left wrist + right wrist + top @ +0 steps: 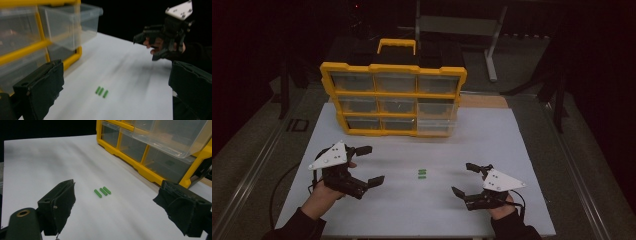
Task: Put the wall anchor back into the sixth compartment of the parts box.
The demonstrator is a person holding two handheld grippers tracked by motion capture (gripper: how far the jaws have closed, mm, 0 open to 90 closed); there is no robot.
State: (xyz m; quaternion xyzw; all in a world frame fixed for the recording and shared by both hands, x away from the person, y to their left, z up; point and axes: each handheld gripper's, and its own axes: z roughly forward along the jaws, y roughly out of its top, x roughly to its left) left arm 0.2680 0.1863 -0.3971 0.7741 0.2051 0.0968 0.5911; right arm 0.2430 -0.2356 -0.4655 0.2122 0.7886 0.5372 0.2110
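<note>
Both grippers hover low over the white table (512, 150) with nothing in them. In the high view the left gripper (368, 165) sits at lower left, its jaws spread wide; the right gripper (464, 179) sits at lower right, its jaws likewise well apart. Neither touches anything.

Three small green sticks (422, 173) lie side by side on the bare table, just below the centre of the high view, between the two grippers and apart from both. In the right gripper view the sticks (102, 191) lie ahead, between the jaws' line of sight.

The yellow organiser (393, 98) stands at upper centre, its clear drawer (436, 124) at lower right pulled partly out.

Judgement: the work is at the approach stage; no stick has been picked up. The next move likely calls for one gripper to descend over a single stick, align its jaws across the stick's narrow width, and close without disturbing the two neighbours.
</note>
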